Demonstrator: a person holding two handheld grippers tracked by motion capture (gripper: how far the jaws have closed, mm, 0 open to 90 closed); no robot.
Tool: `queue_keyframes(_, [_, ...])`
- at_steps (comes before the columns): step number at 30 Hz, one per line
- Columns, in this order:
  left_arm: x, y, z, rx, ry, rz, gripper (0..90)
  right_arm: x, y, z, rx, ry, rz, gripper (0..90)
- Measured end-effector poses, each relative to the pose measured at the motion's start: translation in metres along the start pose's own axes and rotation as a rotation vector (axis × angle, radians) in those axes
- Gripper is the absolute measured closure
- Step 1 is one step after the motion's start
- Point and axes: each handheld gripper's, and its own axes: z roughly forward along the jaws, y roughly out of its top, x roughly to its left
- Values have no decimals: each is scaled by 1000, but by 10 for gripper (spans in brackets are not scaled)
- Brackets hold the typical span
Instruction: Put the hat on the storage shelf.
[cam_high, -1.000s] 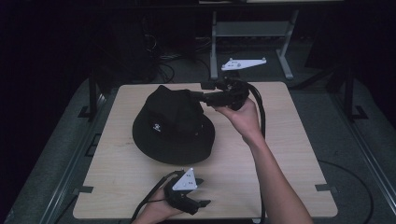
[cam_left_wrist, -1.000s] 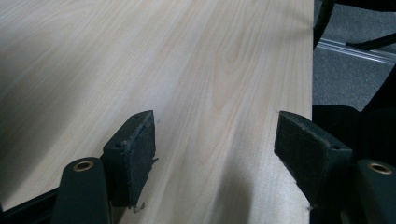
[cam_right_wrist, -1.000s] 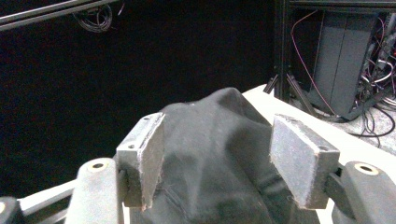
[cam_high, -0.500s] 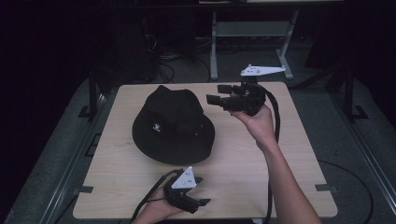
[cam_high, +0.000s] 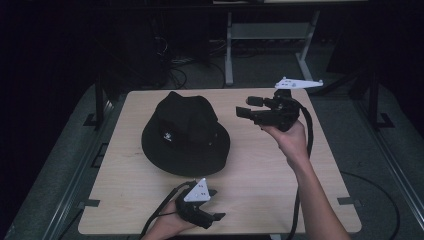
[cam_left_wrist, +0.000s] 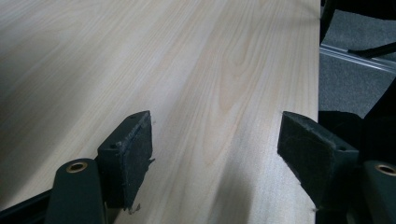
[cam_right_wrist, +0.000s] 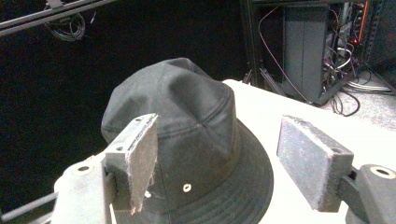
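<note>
A black bucket hat with a small white emblem lies crown up on the left half of the light wooden table. My right gripper hovers above the table to the hat's right, open, jaws pointing left at the hat. In the right gripper view the hat sits beyond the spread pads of the gripper, apart from them. My left gripper rests near the table's front edge, open, pointing right. The left gripper view has the gripper over bare wood, holding nothing.
A metal stand and cables lie on the dark floor behind the table. Rails run along both sides of the table. An equipment rack with wires stands beyond the table in the right gripper view.
My right gripper has drawn back to the right, away from the hat's crown, and now hovers clear of it. The left gripper has stayed put.
</note>
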Motion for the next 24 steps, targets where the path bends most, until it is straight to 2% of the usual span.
queue_keyframes(12, [0, 0, 2, 3, -3, -4, 250, -16, -27, -30, -16, -38, 43, 267])
queue_keyframes(24, [2, -1, 0, 2, 4, -18, 233, -24, -49, -51, -24, -67, 62, 232])
